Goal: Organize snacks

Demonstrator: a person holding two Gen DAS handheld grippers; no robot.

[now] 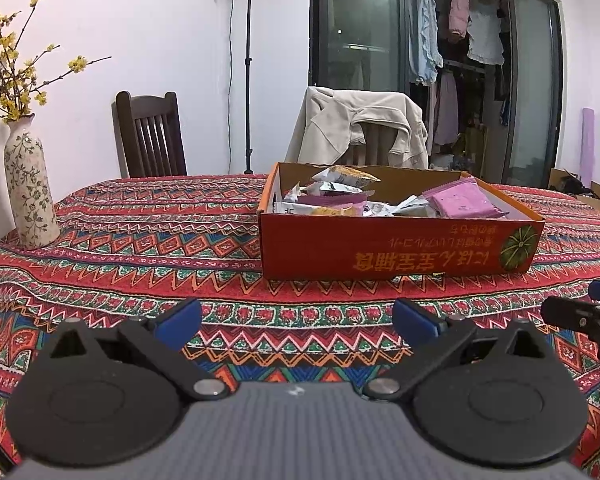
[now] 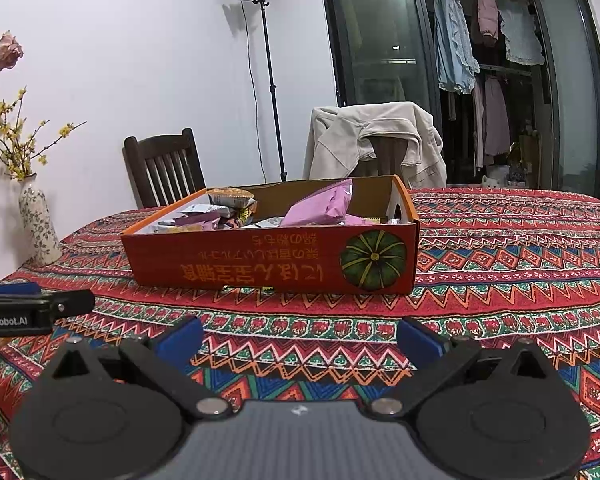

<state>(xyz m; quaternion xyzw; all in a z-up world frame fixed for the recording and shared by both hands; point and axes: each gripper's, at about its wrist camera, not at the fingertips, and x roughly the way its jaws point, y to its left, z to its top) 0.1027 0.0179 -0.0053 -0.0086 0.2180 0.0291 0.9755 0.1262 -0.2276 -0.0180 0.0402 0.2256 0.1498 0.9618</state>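
Both grippers hovered empty over the patterned tablecloth (image 1: 140, 240), short of the snack box.

From the left, we saw a flowered vase (image 1: 30, 192) of yellow blossoms at the table's far edge, then a dark wooden chair (image 1: 150, 136) against the wall and a light stand (image 1: 249, 80) behind it. We held the left gripper (image 1: 296, 320) with its blue-padded fingers spread wide, nothing between them — the right gripper (image 2: 300, 338) stood just beside it, likewise agape and empty. Ahead of both sat the orange cardboard box (image 1: 400, 248), pumpkin printed on its side, with wrapped snacks (image 1: 340, 196) heaped inside, a pink packet (image 2: 324, 204) on top. A beige jacket (image 1: 364, 124) draped a second chair beyond.
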